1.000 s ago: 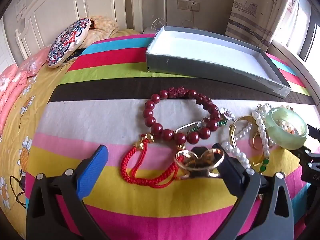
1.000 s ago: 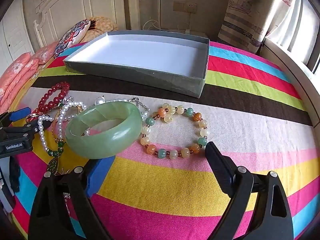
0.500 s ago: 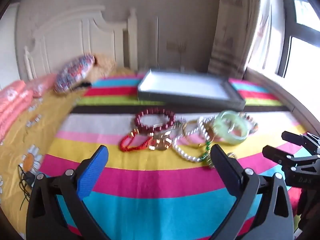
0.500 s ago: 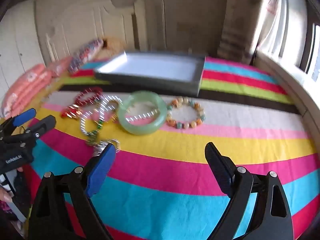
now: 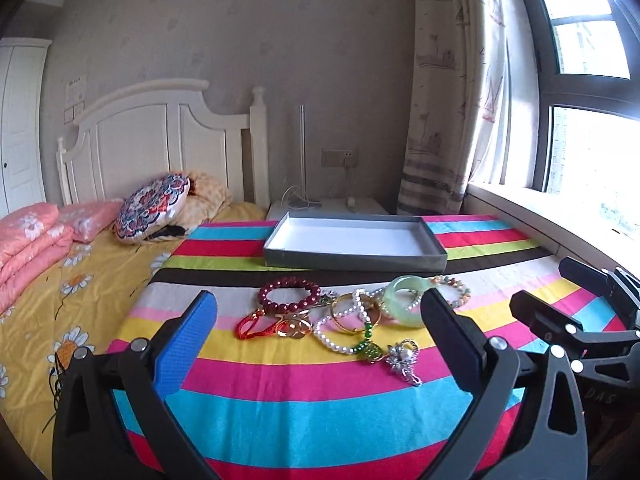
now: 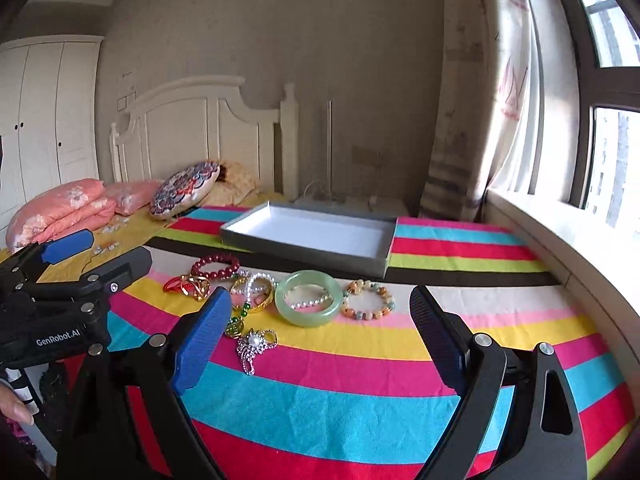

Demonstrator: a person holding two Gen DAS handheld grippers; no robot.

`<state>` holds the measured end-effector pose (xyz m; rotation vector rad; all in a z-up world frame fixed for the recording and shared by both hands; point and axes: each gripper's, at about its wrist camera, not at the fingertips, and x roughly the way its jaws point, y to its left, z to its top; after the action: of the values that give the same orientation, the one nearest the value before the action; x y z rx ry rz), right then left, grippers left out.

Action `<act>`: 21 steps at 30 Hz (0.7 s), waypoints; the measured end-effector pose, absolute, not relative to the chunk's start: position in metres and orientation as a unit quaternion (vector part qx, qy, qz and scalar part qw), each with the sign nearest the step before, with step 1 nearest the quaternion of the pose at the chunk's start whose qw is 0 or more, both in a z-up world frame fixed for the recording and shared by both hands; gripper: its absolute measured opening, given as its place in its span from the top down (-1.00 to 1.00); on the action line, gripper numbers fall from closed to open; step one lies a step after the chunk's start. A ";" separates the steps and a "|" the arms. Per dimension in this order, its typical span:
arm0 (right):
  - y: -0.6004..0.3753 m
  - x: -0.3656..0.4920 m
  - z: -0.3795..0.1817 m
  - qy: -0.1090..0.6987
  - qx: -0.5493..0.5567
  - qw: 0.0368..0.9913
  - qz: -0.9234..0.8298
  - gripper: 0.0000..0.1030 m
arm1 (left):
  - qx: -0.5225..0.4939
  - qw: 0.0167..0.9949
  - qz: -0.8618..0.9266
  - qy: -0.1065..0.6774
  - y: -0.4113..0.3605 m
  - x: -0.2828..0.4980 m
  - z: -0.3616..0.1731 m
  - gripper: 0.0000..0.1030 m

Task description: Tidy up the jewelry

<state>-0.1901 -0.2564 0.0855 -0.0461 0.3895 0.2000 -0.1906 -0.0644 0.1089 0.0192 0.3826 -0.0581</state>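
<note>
A heap of jewelry lies on the striped bedspread: a dark red bead bracelet, a red cord, gold rings, a pearl strand, a pale green jade bangle, a pastel bead bracelet and a silver brooch. Behind them sits an empty grey box with a white inside. My left gripper is open, held back above the near stripes. My right gripper is open too, holding nothing.
Pink folded quilts and a round patterned cushion lie at the head of the bed by the white headboard. A window sill and a curtain run along the right. A hand holds the left gripper's handle.
Both grippers have pulled back and up from the jewelry, which now looks small and far. Nothing was picked up; the pieces lie as before.
</note>
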 end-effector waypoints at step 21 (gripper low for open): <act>-0.261 -0.205 0.087 0.199 -0.017 0.975 0.102 -0.68 | 0.016 0.983 -0.039 0.180 -0.077 -0.209 0.109 -0.96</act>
<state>-0.2046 -0.2611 0.0872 -0.0341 0.4018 0.2053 -0.2095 -0.0774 0.1095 0.0330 0.3613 -0.0789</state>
